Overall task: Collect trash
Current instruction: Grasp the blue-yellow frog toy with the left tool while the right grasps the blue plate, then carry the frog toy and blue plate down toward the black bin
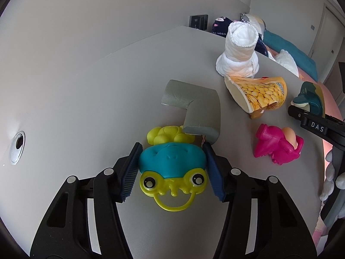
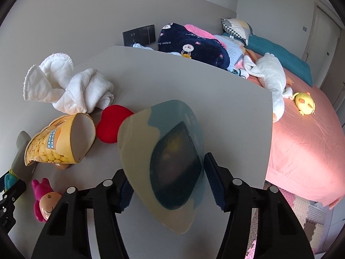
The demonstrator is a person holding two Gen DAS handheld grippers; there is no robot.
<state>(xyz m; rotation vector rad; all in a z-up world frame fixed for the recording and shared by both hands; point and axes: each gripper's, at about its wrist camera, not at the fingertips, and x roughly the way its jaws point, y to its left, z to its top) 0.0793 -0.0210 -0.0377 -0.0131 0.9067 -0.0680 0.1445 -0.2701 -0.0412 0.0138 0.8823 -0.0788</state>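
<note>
My left gripper [image 1: 171,171] is shut on a teal and yellow frog toy [image 1: 172,165] resting on the grey table [image 1: 86,99]. My right gripper [image 2: 167,183] is shut on a flat cream and blue snack packet [image 2: 163,161], held above the table; it also shows in the left wrist view [image 1: 312,99]. A crushed yellow corn-print paper cup [image 1: 256,96] lies on its side on the table, also seen in the right wrist view [image 2: 60,139]. A grey L-shaped foam piece [image 1: 194,110] lies just beyond the frog.
A knotted white towel [image 1: 239,51] stands at the back of the table. A pink doll toy [image 1: 278,144] lies to the right. A red heart cushion [image 2: 112,124] sits by the cup. A bed with a pink sheet [image 2: 301,142], blankets and plush toys lies beyond the table's right edge.
</note>
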